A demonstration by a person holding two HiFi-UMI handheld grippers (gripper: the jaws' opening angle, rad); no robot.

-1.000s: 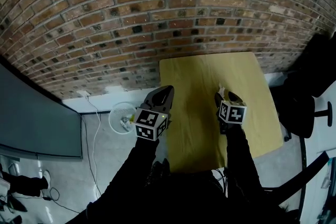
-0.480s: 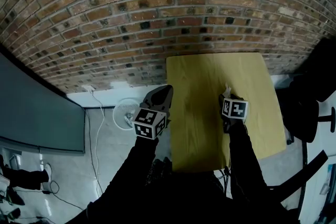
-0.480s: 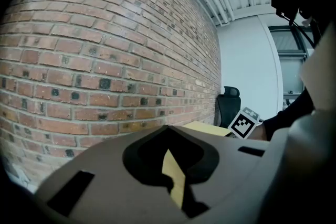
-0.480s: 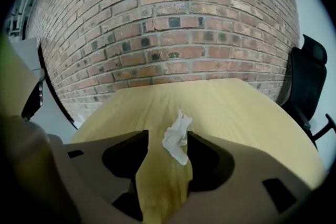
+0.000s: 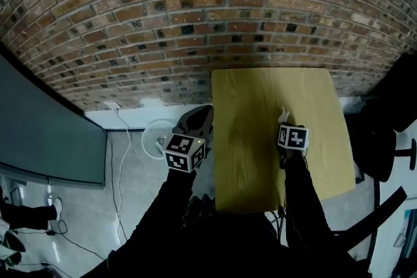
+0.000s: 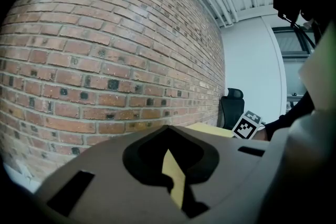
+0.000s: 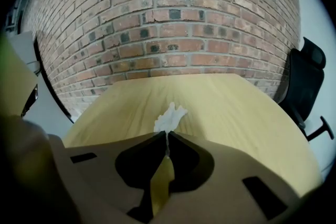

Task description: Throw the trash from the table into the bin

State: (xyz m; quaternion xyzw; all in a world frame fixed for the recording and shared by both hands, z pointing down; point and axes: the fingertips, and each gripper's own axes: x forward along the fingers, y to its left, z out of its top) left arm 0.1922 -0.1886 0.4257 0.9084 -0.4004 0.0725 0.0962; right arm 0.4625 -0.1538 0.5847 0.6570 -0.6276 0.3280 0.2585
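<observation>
A: Sunk lower since earlier, right gripper; jaws just closed, pinching the crumpled tissue on the table, ready to lift.

B: And left gripper?

A: Clenched empty, waiting off table's edge, bin side.

Tissue on table, bin left of it, wall behind, chair at right

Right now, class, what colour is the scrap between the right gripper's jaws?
White. The scrap shows best in the right gripper view.
</observation>
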